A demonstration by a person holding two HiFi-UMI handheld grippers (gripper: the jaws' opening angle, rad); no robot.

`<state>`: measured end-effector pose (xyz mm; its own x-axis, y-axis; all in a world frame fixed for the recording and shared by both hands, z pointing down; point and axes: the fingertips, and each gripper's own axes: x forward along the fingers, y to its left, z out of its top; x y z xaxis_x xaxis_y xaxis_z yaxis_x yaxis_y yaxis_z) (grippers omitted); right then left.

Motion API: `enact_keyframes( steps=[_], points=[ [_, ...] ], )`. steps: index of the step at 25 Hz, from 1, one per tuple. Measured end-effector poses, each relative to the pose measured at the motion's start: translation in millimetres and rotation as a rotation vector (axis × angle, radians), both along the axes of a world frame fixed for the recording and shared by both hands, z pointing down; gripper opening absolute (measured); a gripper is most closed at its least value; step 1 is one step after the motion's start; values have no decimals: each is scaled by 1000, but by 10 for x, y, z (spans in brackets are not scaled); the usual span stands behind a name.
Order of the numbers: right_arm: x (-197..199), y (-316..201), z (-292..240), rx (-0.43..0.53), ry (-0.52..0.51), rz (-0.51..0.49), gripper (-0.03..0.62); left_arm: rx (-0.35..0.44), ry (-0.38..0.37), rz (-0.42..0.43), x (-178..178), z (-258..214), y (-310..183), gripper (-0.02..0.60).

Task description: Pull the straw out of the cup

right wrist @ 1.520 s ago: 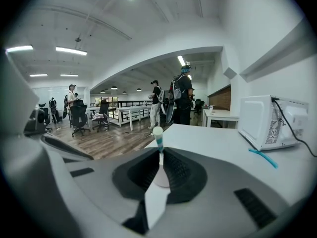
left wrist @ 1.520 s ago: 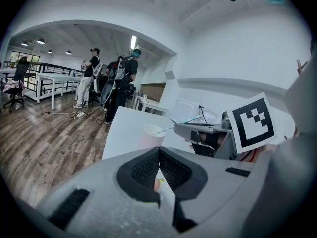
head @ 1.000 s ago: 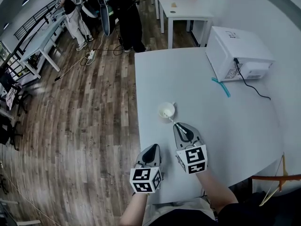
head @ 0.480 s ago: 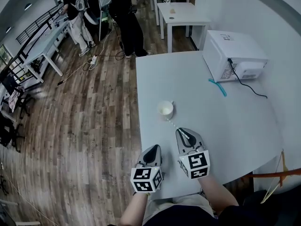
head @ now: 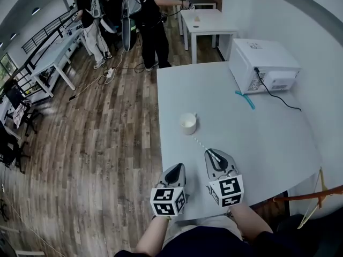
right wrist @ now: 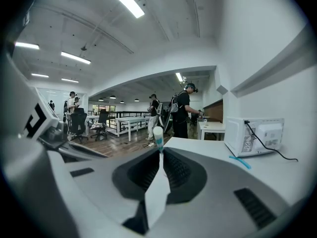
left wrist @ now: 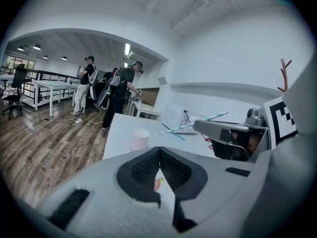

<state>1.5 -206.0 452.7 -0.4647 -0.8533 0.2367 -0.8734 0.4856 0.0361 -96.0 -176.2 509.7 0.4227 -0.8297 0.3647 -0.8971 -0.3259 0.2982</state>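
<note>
A white paper cup (head: 188,123) stands upright on the white table (head: 268,138); the left gripper view shows this cup (left wrist: 140,139) too. My right gripper (head: 210,152) is shut on a white straw with teal stripes (head: 199,143). The straw slants from the jaws toward the cup, and its far end hangs clear of the rim. In the right gripper view the straw (right wrist: 158,137) sticks up from between the closed pads of my right gripper (right wrist: 161,152). My left gripper (head: 177,167) hovers near the table's front edge, left of the right one, jaws together and empty.
A white microwave (head: 262,63) sits at the table's far right, its black cable (head: 281,103) trailing toward the wall. A teal straw (head: 244,99) lies in front of it. Beyond are a second white table (head: 206,20) and people standing (head: 147,15) on the wood floor.
My right gripper has drawn back toward the near edge with the straw, and the straw's end has come out of the cup. The left gripper also shifted back slightly.
</note>
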Motion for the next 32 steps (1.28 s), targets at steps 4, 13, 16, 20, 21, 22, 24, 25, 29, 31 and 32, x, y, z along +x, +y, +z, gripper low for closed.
enact_keyframes(
  steps=[4, 13, 16, 20, 21, 22, 24, 25, 29, 31, 32],
  points=[
    [77, 158, -54, 4, -18, 6, 43, 13, -6, 14, 57, -63, 95, 17],
    [136, 485, -100, 21, -30, -20, 43, 38, -19, 21, 86, -175, 262, 16],
    [155, 563, -138, 23, -40, -25, 43, 42, -18, 16, 69, -211, 311, 17],
    [168, 644, -189, 28, -51, -35, 43, 46, -18, 18, 65, -236, 368, 16],
    [166, 658, -192, 28, -52, -40, 43, 46, -17, 19, 69, -236, 377, 16],
    [160, 672, -187, 24, -53, -46, 43, 46, -17, 20, 72, -235, 387, 16],
    [146, 698, -162, 11, -53, -56, 43, 47, -17, 23, 81, -242, 402, 15],
    [142, 710, -149, 6, -51, -58, 43, 48, -17, 26, 87, -249, 409, 16],
    [122, 748, -112, -1, -44, -58, 43, 55, -16, 32, 89, -269, 429, 17],
    [116, 752, -101, -4, -47, -56, 43, 56, -14, 32, 82, -274, 435, 15],
    [113, 749, -99, -6, -48, -55, 41, 55, -14, 33, 79, -276, 436, 15]
  ],
)
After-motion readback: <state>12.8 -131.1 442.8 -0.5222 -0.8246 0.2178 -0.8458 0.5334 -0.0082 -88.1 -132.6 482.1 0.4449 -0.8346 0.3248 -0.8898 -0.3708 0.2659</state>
